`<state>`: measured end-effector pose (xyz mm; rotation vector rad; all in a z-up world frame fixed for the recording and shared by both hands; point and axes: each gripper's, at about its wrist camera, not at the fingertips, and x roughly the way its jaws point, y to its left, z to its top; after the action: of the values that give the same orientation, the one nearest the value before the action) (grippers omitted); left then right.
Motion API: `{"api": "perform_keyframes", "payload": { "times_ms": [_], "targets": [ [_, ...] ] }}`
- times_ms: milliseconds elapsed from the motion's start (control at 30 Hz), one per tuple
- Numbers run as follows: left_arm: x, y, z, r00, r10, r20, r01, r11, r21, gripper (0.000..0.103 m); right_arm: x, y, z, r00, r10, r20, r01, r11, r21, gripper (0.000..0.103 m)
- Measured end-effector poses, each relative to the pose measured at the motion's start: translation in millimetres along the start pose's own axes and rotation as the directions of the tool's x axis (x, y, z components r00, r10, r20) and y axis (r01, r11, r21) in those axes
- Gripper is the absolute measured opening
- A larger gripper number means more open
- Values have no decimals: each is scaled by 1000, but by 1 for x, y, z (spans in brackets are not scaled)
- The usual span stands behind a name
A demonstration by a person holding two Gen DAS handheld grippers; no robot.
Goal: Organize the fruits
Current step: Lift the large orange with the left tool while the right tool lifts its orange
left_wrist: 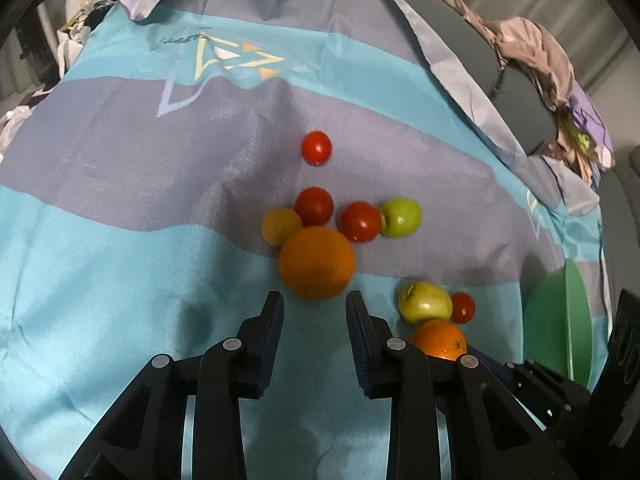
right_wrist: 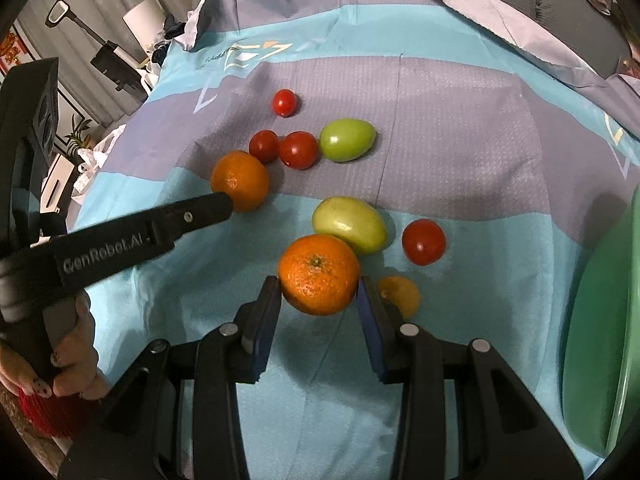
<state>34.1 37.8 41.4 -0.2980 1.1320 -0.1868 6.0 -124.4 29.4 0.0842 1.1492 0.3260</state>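
Observation:
Fruit lies on a blue and grey cloth [left_wrist: 120, 240]. My left gripper [left_wrist: 315, 300] is shut on the near side of an orange [left_wrist: 316, 262] that rests on the cloth. The right wrist view shows its finger against that orange [right_wrist: 240, 180]. My right gripper [right_wrist: 319, 286] is shut on a second orange [right_wrist: 319, 274], raised a little above its shadow. Three red tomatoes [right_wrist: 298, 150] and a green fruit [right_wrist: 347, 139] sit behind. A yellow-green fruit [right_wrist: 349, 224], another tomato [right_wrist: 423, 241] and a small yellow fruit [right_wrist: 400, 296] lie near the right gripper.
A green plate [right_wrist: 600, 320] stands at the cloth's right edge, also visible as the plate [left_wrist: 556, 320] in the left wrist view. A hand [right_wrist: 68, 360] holds the left gripper's handle. Crumpled clothes [left_wrist: 532, 48] lie beyond the cloth's far right; household clutter fills the far left.

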Motion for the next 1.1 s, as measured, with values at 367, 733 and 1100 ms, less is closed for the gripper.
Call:
{"api": "perform_keyframes", "payload": {
  "times_ms": [367,733,1100],
  "targets": [
    [26,-5,12,999,3,-44,-2,1000,5,50,13,2,-2,998,9,-54,-11,999,-33,40],
    [35,-1,10,995,-94,-22,93,995,-47,44,13,-1,0,1000,-6,-18,5,1000,-20,61],
    [28,-5,8,999,-39,2,39,999,-26,41,26,8,9,1000,-6,25,7,998,-55,43]
  ]
}}
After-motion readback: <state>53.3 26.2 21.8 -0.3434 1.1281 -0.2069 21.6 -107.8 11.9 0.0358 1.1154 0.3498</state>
